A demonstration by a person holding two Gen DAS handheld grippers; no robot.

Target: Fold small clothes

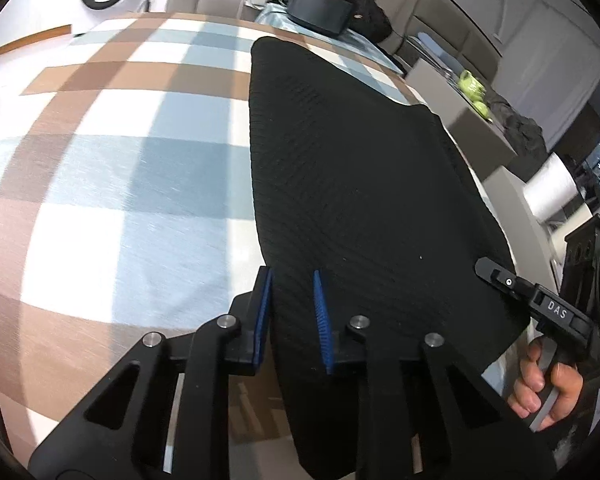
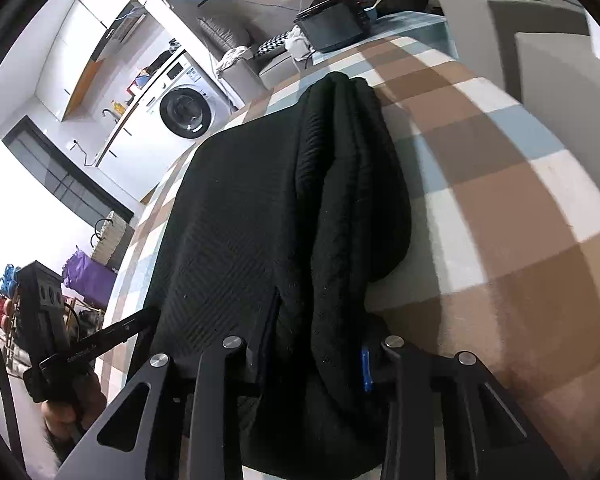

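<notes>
A black ribbed garment lies lengthwise on the checked tablecloth, its near end hanging over the table's front edge. My left gripper is shut on the garment's near left edge, with cloth filling the gap between its blue pads. In the right wrist view the garment is bunched into thick folds along its right side, and my right gripper is shut on that bunch. The right gripper also shows in the left wrist view at the garment's right edge, held by a hand.
The checked tablecloth stretches away on both sides of the garment. A dark bag and a black tray sit beyond the far end. A washing machine stands at the back left, and a grey counter with a green teapot is on the right.
</notes>
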